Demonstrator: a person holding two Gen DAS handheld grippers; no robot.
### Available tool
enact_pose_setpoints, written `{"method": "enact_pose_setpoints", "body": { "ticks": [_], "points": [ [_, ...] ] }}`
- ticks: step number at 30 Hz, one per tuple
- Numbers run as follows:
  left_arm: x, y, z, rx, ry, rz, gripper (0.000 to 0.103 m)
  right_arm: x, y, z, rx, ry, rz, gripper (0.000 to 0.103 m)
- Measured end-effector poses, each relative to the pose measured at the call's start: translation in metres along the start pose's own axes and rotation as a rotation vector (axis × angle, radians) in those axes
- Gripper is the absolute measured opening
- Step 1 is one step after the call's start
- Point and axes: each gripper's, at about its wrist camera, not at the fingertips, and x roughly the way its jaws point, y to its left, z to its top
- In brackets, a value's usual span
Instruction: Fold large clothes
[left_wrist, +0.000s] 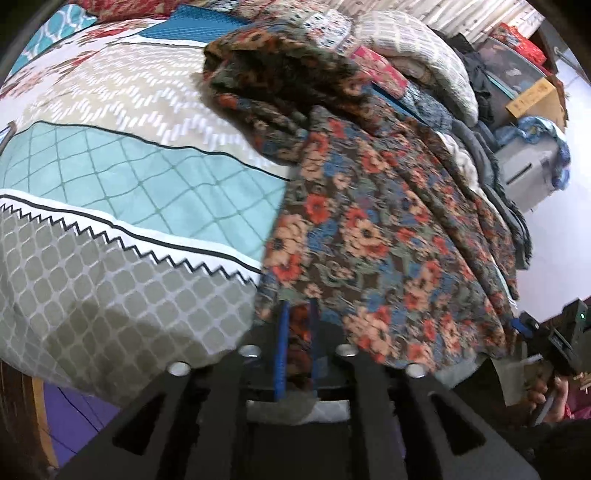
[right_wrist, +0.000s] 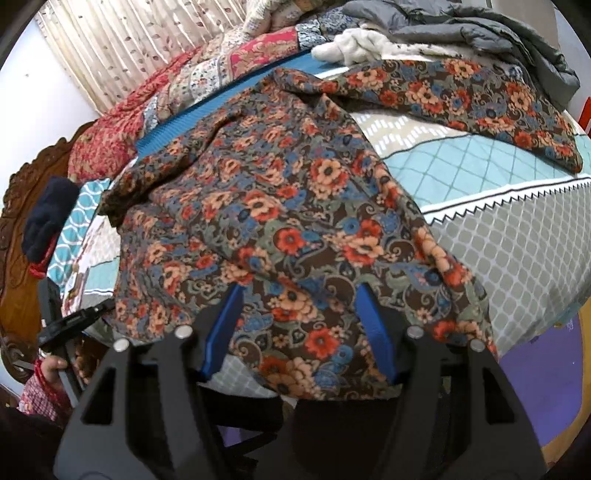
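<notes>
Floral garment (right_wrist: 280, 206) lay spread on the bed (right_wrist: 517, 236), its long axis running from the near hem up and away toward the quilts. Left tool (left_wrist: 297, 328) was pinched shut on a fold of the hem. Right tool (right_wrist: 297, 314), jaws apart, straddled the near edge without pressing it, so it looked next to grip. One sleeve (right_wrist: 480, 96) trailed right.

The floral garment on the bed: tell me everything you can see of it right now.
The floral garment is soft brown cloth printed with orange, red and blue flowers. It lies rumpled and unfolded across the patterned bedsheet, one part trailing off sideways. The left claw is shut on its near hem; the right claw straddles the hem, open.
</notes>
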Motion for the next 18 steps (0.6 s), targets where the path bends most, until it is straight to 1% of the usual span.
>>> {"method": "enact_pose_setpoints", "body": {
  "ticks": [3,5,8,11,12,14,15,16,18],
  "points": [
    [-0.015,0.002,0.001,0.03,0.006,-0.034,0.0,0.001,-0.001,0.002,-0.005,0.0,0.006,0.061],
    [-0.023,0.008,0.001,0.03,0.006,-0.021,0.0,0.002,0.0,0.001,0.002,0.002,0.009,0.061],
    [-0.023,0.017,0.004,-0.002,0.021,0.031,0.0,0.004,-0.002,0.001,0.003,0.003,0.016,0.061],
    [-0.011,0.026,0.009,-0.069,0.063,0.04,0.0,0.005,-0.002,0.0,0.003,0.002,0.018,0.061],
    [-0.009,0.025,0.012,-0.066,0.071,0.05,0.0,0.004,-0.002,0.0,0.003,0.001,0.018,0.061],
    [-0.004,0.014,0.016,-0.026,0.098,0.081,0.0,0.004,-0.001,0.0,0.002,-0.002,0.014,0.061],
    [-0.002,0.009,0.018,-0.011,0.116,0.081,0.0,0.004,-0.002,0.0,-0.002,-0.003,0.014,0.061],
    [-0.002,0.003,0.017,0.0,0.126,0.06,0.0,0.004,0.0,0.001,-0.014,-0.008,0.007,0.061],
    [-0.004,-0.011,0.016,0.035,0.139,0.043,0.01,0.004,0.004,0.004,-0.05,-0.017,-0.016,0.061]
  ]
}}
